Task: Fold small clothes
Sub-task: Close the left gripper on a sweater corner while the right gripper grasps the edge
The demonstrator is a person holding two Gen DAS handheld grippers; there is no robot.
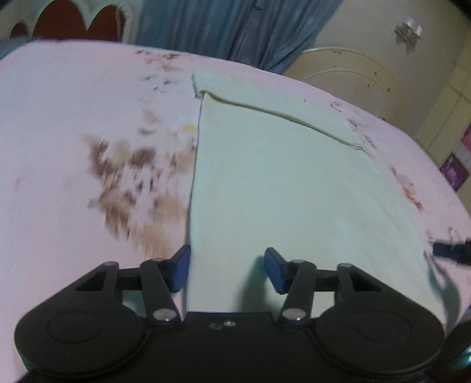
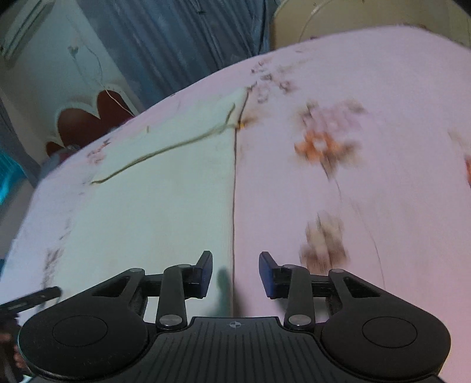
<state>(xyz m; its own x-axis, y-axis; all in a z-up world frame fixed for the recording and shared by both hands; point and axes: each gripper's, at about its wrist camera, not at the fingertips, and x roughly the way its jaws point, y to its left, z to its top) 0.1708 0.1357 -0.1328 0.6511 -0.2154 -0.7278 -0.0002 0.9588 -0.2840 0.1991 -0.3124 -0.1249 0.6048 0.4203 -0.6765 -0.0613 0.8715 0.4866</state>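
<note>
No readable text or labels anywhere.

There is one pale green cloth [image 1: 279, 182] on one pink bed sheet [image 1: 73, 117]. There are two grippers, the left gripper [image 1: 226, 269] and the right gripper [image 2: 235, 274].

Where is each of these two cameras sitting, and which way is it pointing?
Left wrist view: sits on the left gripper, looking forward along its open blue fingers over the pale green cloth lying on the pink flowered bedsheet; the right gripper's tip pokes in at the right edge.
Right wrist view: sits on the right gripper, open, facing the cloth's right edge and the bedsheet; the left gripper's tip shows at the left edge.
Shared: the cloth, the bedsheet, the blue curtain and the red headboard.
</note>
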